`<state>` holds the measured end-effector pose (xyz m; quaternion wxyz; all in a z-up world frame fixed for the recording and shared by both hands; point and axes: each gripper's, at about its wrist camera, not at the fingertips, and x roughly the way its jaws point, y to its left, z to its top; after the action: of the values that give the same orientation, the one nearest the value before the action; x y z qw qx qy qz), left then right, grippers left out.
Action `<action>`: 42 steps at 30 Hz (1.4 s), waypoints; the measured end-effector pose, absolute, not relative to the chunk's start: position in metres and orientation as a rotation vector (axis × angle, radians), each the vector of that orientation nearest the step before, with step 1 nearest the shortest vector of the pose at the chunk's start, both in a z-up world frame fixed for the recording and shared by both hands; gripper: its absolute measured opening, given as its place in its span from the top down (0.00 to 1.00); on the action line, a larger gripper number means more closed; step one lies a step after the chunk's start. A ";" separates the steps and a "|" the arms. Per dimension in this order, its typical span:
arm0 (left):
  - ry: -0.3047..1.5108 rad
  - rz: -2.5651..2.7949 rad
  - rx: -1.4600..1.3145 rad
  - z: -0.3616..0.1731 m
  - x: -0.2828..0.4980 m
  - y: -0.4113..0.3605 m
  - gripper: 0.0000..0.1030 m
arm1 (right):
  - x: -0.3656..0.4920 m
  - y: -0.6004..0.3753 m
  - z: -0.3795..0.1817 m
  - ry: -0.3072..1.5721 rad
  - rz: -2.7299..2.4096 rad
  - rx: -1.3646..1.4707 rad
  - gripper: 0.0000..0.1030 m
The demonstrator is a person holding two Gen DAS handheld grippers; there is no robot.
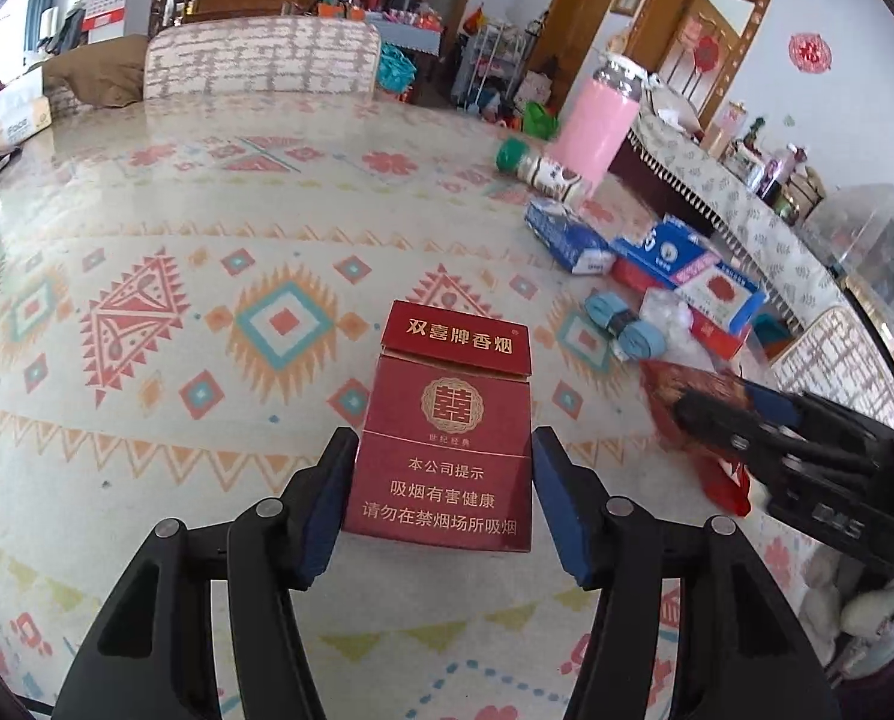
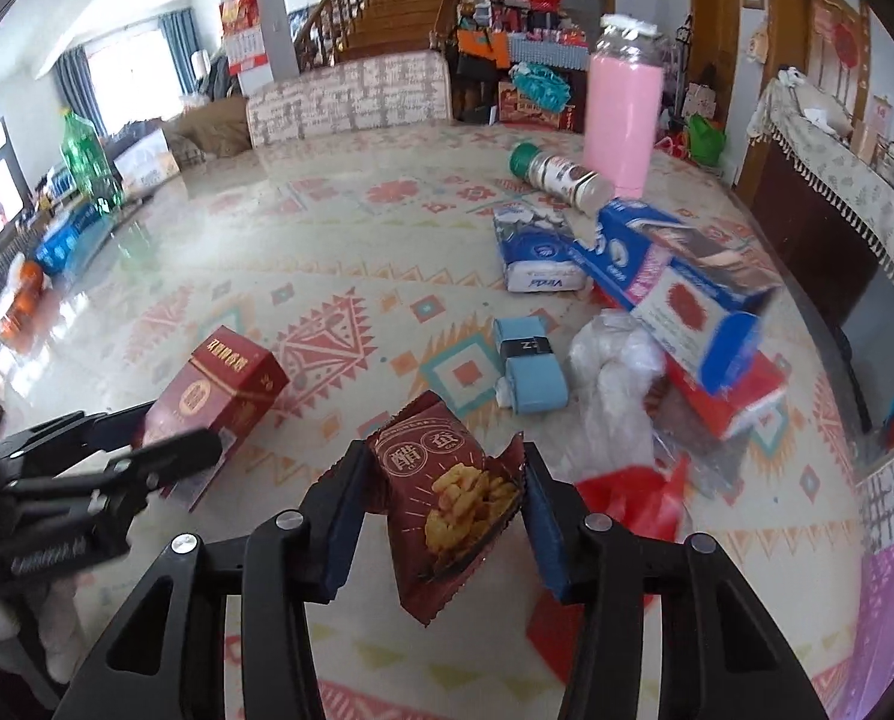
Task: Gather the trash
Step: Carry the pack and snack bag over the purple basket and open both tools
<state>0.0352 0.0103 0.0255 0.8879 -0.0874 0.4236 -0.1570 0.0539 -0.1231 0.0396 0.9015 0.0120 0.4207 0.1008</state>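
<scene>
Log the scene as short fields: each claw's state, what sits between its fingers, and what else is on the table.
left claw: astride the red cigarette box, small gaps at both pads
right claw: closed on snack wrapper, wrapper lifted
table: patterned cloth
pile at right: blue cartons, tissue pack, clear plastic, blue roll
further back: pink flask upright, spice jar on its side

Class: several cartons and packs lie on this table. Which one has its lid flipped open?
The dark red cigarette pack between the left gripper's jaws: its hinged top stands raised.
</scene>
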 end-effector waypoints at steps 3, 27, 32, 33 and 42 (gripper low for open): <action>0.879 -0.315 -0.178 0.026 0.035 0.011 0.44 | 0.033 -0.134 0.050 0.841 0.202 0.052 0.49; 0.800 -0.289 -0.060 0.039 0.007 -0.016 0.44 | -0.130 -0.292 0.065 0.702 -0.032 0.291 0.49; 0.757 -0.388 -0.011 0.065 -0.028 -0.055 0.44 | -0.152 -0.328 0.067 0.671 -0.085 0.326 0.49; 0.750 -0.416 0.006 0.072 -0.033 -0.066 0.44 | -0.157 -0.336 0.067 0.664 -0.098 0.335 0.49; 0.723 -0.702 0.097 0.111 -0.062 -0.199 0.44 | -0.192 -0.411 0.061 0.613 -0.229 0.411 0.49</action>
<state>-0.0622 -0.1994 0.1114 0.8746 0.0465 0.3463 -0.3361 -0.1915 -0.4114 0.0609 0.9263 0.2004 0.2989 -0.1116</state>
